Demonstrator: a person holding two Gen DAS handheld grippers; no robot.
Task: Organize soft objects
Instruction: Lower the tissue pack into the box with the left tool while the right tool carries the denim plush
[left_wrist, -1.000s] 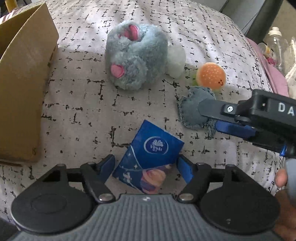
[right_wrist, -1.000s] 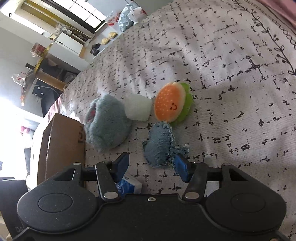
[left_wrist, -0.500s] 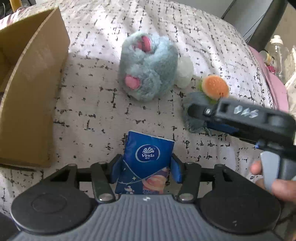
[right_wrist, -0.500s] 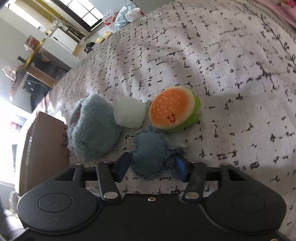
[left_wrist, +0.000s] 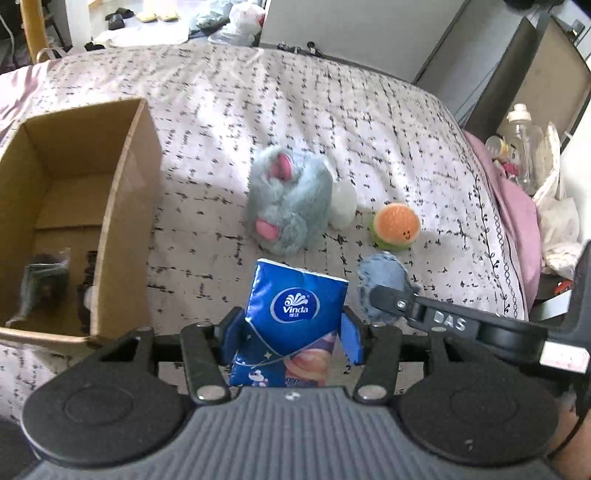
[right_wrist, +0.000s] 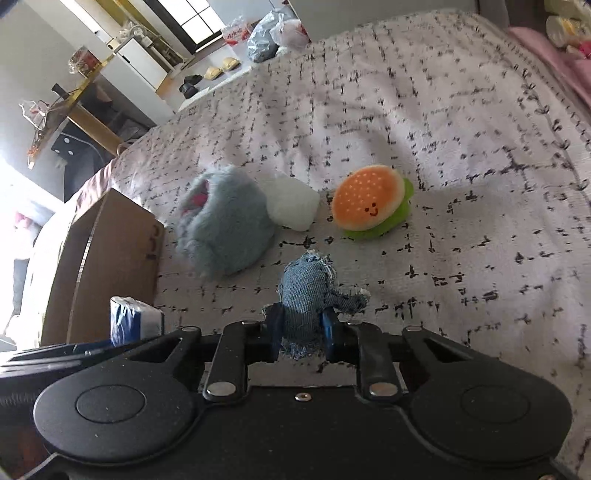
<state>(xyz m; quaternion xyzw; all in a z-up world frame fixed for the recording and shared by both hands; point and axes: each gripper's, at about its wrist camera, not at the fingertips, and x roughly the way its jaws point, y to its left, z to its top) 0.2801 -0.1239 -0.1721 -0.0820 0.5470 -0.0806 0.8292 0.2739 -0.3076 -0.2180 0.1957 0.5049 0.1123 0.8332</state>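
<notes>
Blue Vinda tissue pack (left_wrist: 295, 317), soft plastic wrap, is clamped upright between the blue pads of the left claw (left_wrist: 293, 336) and is held clear of the bed (left_wrist: 332, 110). Small frayed blue denim plush (right_wrist: 306, 295) is pinched low down by the right claw (right_wrist: 301, 332); its jaws have just been closing, and are now drawn narrow on the fabric. Whether the denim plush is off the bedspread cannot be told.

Left lying on the white black-flecked bedspread: fluffy grey plush with pink patches (left_wrist: 290, 201), a white translucent soft block (left_wrist: 341, 203) touching its right side, and an orange-and-green smiling burger plush (left_wrist: 396, 226) near them, apart. Open brown cardboard box (left_wrist: 125, 206) is seen at the left on the bed, dark items on its floor, not identifiable.
</notes>
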